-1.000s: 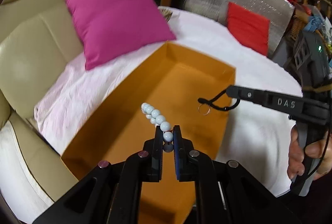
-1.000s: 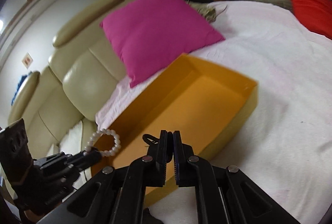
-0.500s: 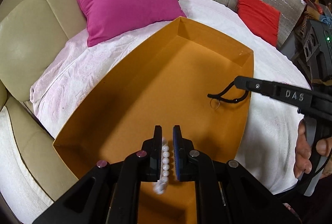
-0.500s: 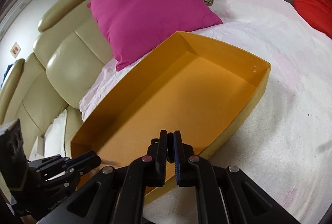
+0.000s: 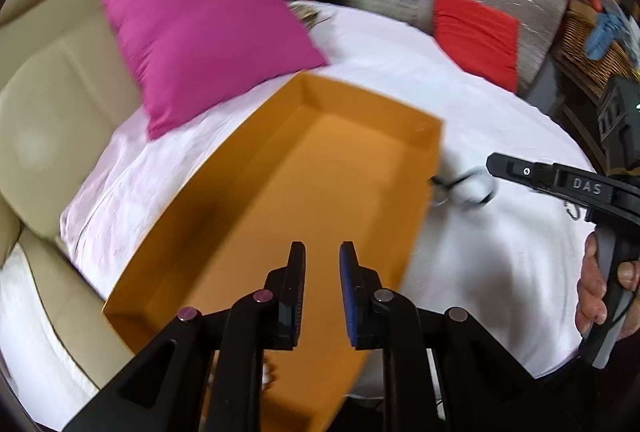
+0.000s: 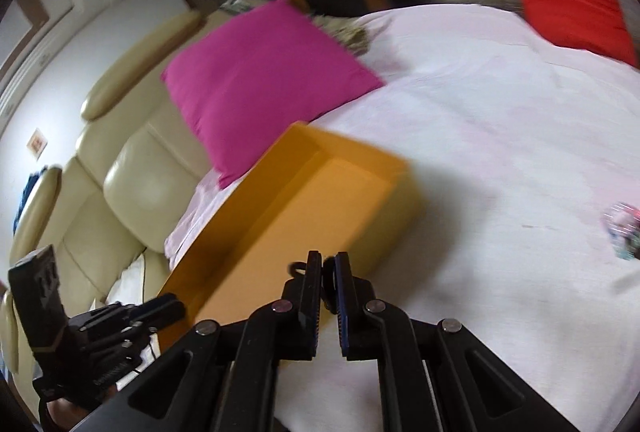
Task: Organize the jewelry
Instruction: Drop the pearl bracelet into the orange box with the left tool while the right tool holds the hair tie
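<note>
Orange box filled mid-frame where our left gripper hung, jaws opening on nothing. Our right gripper, at right, pinched a black cord.

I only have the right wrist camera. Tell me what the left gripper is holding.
Observer: Nothing. The left gripper is empty, and its jaws are opening above the orange box.
Operator: Locate the beads.
Observer: Some blurred white beads seem to lie low in the box, mostly hidden under that gripper's arms.
Operator: Report my own load.
Observer: The right gripper pinches a black cord. A small ring dangles from it by the box's right wall.
</note>
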A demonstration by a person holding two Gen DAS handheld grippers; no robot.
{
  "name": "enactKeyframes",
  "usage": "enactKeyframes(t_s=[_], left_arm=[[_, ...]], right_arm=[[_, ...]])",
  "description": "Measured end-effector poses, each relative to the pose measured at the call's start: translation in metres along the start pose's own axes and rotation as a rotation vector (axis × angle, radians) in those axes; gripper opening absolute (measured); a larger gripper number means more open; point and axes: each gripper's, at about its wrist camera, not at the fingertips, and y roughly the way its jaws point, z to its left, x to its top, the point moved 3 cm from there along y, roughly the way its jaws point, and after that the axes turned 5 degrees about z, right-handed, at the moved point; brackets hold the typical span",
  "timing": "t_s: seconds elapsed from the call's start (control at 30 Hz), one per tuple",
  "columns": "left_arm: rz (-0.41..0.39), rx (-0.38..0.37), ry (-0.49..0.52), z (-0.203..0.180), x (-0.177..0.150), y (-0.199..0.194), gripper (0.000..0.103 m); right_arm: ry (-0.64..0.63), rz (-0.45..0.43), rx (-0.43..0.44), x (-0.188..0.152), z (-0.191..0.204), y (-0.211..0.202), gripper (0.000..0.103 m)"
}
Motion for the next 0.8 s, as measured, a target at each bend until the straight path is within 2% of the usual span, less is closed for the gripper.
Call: enactKeyframes(t_s=[0.1,0.17,0.23,0.4,0.5,0.57,0.63,0.8], left_arm=[[-0.022,-0.025,0.066,-0.036,0.013,-0.006,0.02],[-0.036,-0.049,0.11,-0.061,0.02,-0.008,0.037],[-0.05,-0.068,0.154,-0.086,0.025,-0.008,0.045],[-0.025,-0.117,0.225,-0.136,0.024,0.005,0.046],[-0.006,-0.12,0.241,-0.148,0.017,0.013,0.046],[0.005,-0.119,0.228,-0.143,0.016,0.014,0.046],[-0.005,-0.105,0.195,-0.129,0.018,0.011,0.046],[-0.05,-0.024,0.096,-0.056,0.014,-0.013,0.046]], right_arm=[[0.078,-0.024,-0.023,-0.003,-0.044,-0.024,0.009],[0.125,-0.044,-0.055,-0.009,-0.077,-0.044,0.01],[0.187,-0.062,-0.071,-0.014,-0.109,-0.062,0.01],[0.321,-0.142,-0.131,-0.033,-0.186,-0.117,0.01],[0.377,-0.169,-0.136,-0.046,-0.211,-0.135,0.01],[0.383,-0.163,-0.136,-0.049,-0.214,-0.137,0.01],[0.337,-0.121,-0.127,-0.047,-0.203,-0.126,0.01],[0.14,0.034,-0.079,-0.048,-0.134,-0.065,0.01]])
